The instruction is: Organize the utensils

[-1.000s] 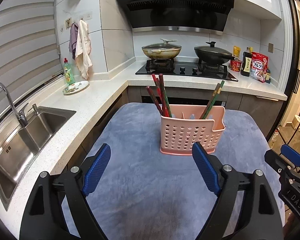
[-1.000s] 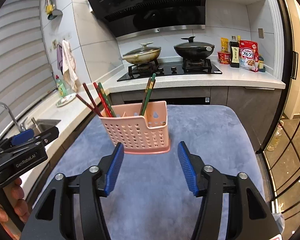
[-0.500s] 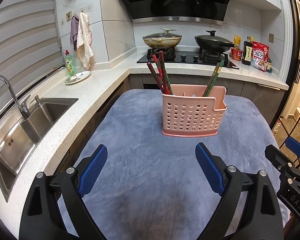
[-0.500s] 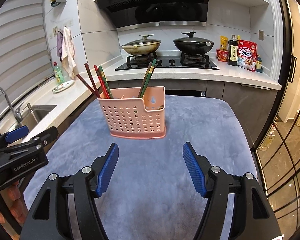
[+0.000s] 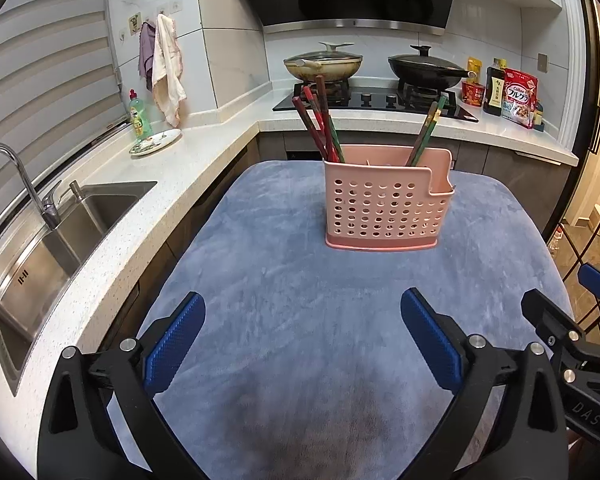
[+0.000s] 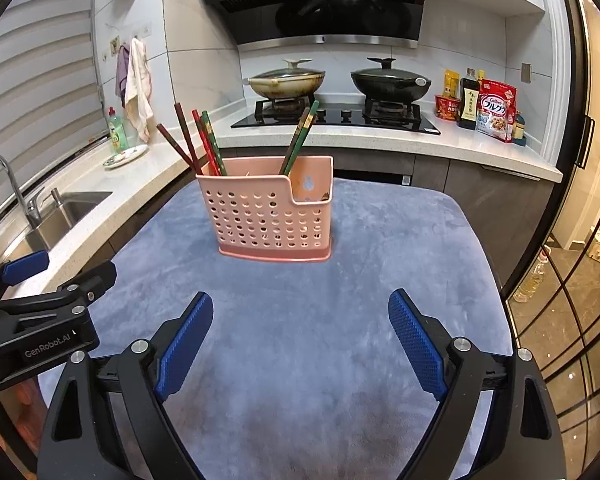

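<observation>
Both grippers backing away from pink utensil holder. Left gripper now well apart from holder, where earlier its blue pads sat just beside holder's base; holder appearing higher and farther in left wrist view. Right gripper likewise retreating from holder, more grey cloth showing between pads and holder. Right gripper's jaws spreading wider than a second ago. Left gripper showing more fully left of holder in right wrist view.
</observation>
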`<state>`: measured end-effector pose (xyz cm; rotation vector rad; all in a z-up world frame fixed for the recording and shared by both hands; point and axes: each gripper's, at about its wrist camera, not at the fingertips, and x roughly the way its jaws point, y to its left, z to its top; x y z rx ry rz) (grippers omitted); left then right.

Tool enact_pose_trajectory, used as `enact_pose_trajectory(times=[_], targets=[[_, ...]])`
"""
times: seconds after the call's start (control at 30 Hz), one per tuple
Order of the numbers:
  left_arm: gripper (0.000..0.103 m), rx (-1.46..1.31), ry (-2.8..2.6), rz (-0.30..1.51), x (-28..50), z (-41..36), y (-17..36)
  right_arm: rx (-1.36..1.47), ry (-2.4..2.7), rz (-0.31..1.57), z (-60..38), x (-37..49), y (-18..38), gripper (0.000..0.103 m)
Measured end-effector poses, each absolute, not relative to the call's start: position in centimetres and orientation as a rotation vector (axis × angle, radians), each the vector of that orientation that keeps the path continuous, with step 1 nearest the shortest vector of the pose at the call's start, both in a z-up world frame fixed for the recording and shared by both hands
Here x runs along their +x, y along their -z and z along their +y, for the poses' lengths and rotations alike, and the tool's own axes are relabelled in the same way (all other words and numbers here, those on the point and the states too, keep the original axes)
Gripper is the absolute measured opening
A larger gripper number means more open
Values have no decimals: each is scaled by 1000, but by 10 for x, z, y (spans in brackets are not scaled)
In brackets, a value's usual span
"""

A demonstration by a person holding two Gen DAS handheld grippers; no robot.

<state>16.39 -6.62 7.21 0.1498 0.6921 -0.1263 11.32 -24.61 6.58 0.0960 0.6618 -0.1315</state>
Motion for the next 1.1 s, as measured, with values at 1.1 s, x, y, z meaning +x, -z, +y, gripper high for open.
enact_pose_trajectory(times=[1.1], targets=[[96,158,102,758,166,-65,-54,123,134,699,-243,114,-54,96]])
